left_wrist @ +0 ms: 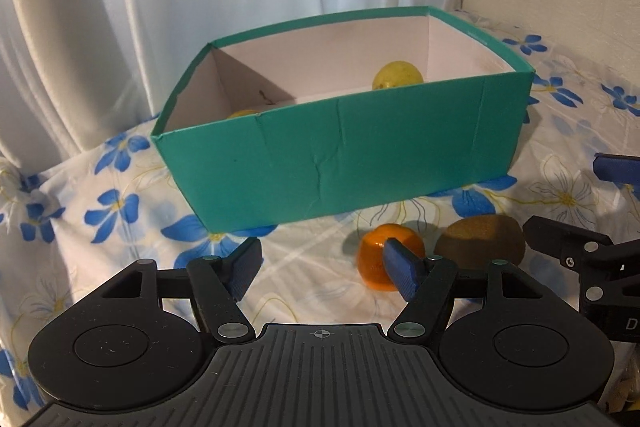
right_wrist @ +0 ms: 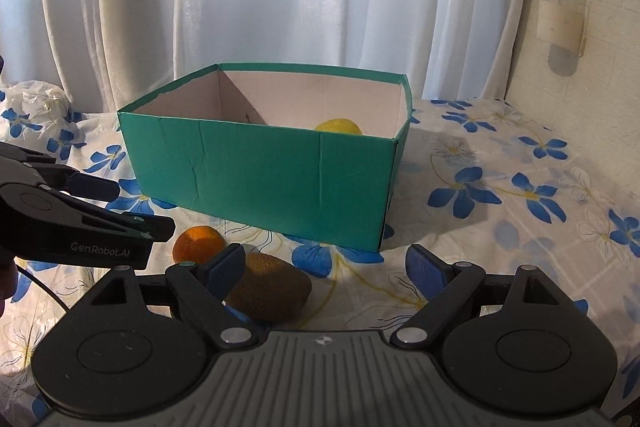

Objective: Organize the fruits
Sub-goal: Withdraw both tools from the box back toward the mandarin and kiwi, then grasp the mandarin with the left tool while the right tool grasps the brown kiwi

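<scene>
Both claws wide open, holding nothing | left claw (left_wrist: 320, 267): orange (left_wrist: 374, 263) by its right finger | right claw (right_wrist: 326, 267): kiwi (right_wrist: 272, 291) by its left finger | box (right_wrist: 260, 179) just ahead

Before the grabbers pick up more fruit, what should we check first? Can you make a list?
1. Left gripper open: ok.
2. Right gripper open: ok.
3. Orange on the cloth, free to grab: ok, though one left finger covers part of it.
4. Kiwi free to grab: ok, beside the right gripper's left finger.
5. Green box has room: ok, only two yellow fruits show.
6. Grippers clear of each other: cannot tell, they look close.
</scene>
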`<state>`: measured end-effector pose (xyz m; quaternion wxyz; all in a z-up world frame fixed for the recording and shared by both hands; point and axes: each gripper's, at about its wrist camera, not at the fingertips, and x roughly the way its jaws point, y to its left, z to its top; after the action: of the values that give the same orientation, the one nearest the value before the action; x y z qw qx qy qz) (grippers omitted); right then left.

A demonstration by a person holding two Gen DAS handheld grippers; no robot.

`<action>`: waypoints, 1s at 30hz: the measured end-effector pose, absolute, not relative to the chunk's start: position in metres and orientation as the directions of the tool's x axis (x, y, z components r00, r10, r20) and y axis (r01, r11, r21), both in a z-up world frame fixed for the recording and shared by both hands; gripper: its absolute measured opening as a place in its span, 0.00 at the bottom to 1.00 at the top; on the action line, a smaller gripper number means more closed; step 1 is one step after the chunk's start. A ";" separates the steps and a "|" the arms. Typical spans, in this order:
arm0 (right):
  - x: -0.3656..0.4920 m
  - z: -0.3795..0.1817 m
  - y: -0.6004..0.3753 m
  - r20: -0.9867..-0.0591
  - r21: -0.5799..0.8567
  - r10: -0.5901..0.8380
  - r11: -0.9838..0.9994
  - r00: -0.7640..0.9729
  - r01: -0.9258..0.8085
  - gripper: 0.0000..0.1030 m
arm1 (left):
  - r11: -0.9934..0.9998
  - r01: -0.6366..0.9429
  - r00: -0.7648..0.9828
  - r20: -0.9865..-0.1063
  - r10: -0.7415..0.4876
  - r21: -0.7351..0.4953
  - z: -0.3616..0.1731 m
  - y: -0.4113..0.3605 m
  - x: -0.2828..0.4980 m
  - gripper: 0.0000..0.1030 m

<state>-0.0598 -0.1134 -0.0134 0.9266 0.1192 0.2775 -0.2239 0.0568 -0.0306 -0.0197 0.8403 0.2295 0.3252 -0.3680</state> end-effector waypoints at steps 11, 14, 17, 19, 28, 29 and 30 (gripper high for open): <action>-0.058 -0.029 -0.104 -0.610 0.091 -0.318 0.882 0.726 0.463 0.84 | 0.546 0.825 0.449 -0.754 -0.479 0.144 -0.039 -0.047 0.051 0.72; -0.057 -0.032 -0.104 -0.619 0.090 -0.316 0.881 0.719 0.465 0.84 | 0.538 0.833 0.434 -0.756 -0.489 0.130 -0.043 -0.050 0.053 0.72; -0.055 -0.035 -0.106 -0.628 0.094 -0.312 0.879 0.713 0.468 0.84 | 0.531 0.840 0.416 -0.761 -0.498 0.112 -0.046 -0.054 0.057 0.72; -0.054 -0.036 -0.105 -0.631 0.092 -0.309 0.881 0.711 0.464 0.83 | 0.524 0.844 0.405 -0.772 -0.490 0.110 -0.051 -0.058 0.059 0.69; -0.040 -0.042 -0.103 -0.642 0.082 -0.284 0.898 0.712 0.432 0.74 | 0.522 0.851 0.366 -0.786 -0.498 0.065 -0.059 -0.060 0.068 0.50; -0.038 -0.043 -0.103 -0.641 0.082 -0.278 0.902 0.715 0.425 0.74 | 0.522 0.851 0.361 -0.786 -0.502 0.057 -0.059 -0.060 0.069 0.50; -0.036 -0.043 -0.102 -0.641 0.081 -0.275 0.904 0.716 0.420 0.74 | 0.524 0.850 0.360 -0.786 -0.503 0.054 -0.059 -0.060 0.070 0.50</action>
<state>-0.0360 -0.1020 -0.0433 0.9197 0.1109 0.3257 -0.1890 0.0699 -0.0597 -0.0591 0.7905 0.2346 0.3702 -0.4279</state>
